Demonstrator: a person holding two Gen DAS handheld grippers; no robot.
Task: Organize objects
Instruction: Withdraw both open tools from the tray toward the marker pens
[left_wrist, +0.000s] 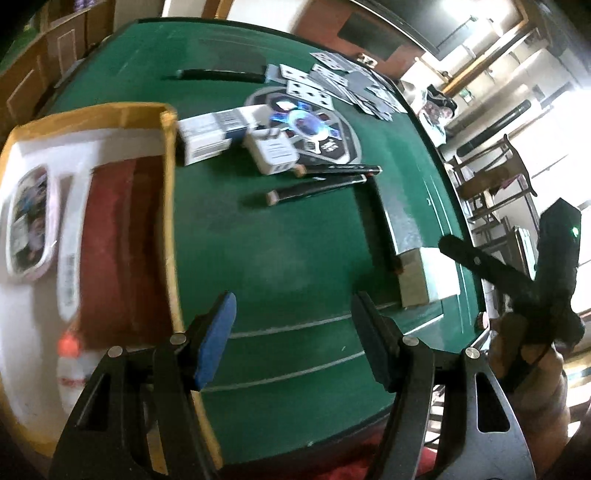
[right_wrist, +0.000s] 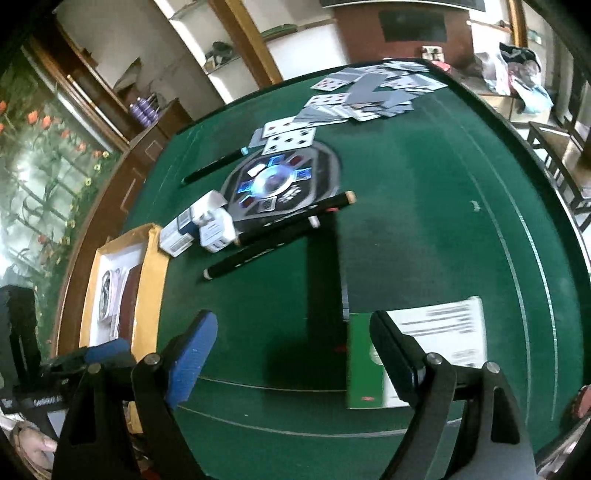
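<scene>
A: Entry, organize objects. Landmark is the yellow-rimmed box (left_wrist: 168, 206) at the table's left edge. Left gripper (left_wrist: 293, 339) hangs over bare green felt (left_wrist: 280, 240) just right of the box wall, jaws spread wide, nothing between them. Right gripper (right_wrist: 293, 354) likewise spread and empty, farther right of the box, with a green-and-white carton (right_wrist: 417, 350) lying just under its right finger.

B: Which item is in hand?

A: None yet. My judgement: the carton is nearest the right gripper. Advice: centre both pads across its narrow sides before closing, lift clear, carry level toward the box. Frames are motion-blurred, so slow down before closing.

B: Other loose items?

A: Beyond the box's far corner: a white packet (left_wrist: 210, 136) touching the wall, a white charger (left_wrist: 271, 153) beside it, two dark pens (left_wrist: 317, 186) just past those, scattered playing cards (right_wrist: 354, 99) well beyond.

B: View differences?

A: Left wrist shows the box interior: a red item, white packaging, an oval tin (left_wrist: 31, 225). Right wrist shows the carton's printed top and a third dark pen (right_wrist: 214, 166) farther away.
</scene>
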